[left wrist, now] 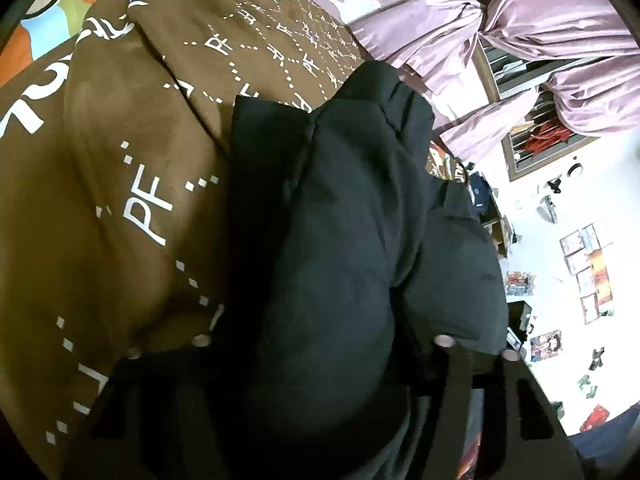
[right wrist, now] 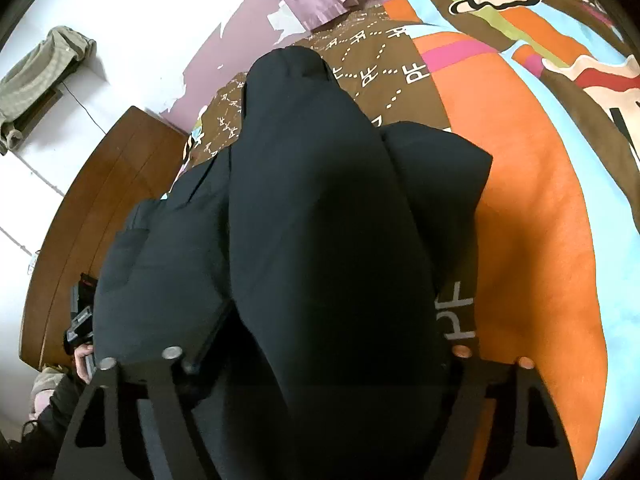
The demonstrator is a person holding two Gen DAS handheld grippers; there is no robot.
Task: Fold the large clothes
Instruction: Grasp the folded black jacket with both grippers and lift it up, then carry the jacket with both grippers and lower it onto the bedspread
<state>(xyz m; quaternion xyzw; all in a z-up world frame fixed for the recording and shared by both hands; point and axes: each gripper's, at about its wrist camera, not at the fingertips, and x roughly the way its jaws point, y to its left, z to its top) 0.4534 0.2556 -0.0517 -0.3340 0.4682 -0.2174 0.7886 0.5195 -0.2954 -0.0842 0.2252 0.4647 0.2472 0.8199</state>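
Note:
A large black puffy jacket lies bunched on a bed with a brown printed cover. In the left wrist view a thick fold of it bulges up between the fingers of my left gripper, which is shut on that padded fabric. In the right wrist view a long padded section of the jacket runs from the far side of the bed straight into my right gripper, whose fingers press on it from both sides. The fingertips of both grippers are buried in fabric.
The bed cover turns orange and blue to the right of the jacket. A wooden headboard and a white wall are on the left. Purple curtains hang by a window. A person's hand holding a black device shows low at left.

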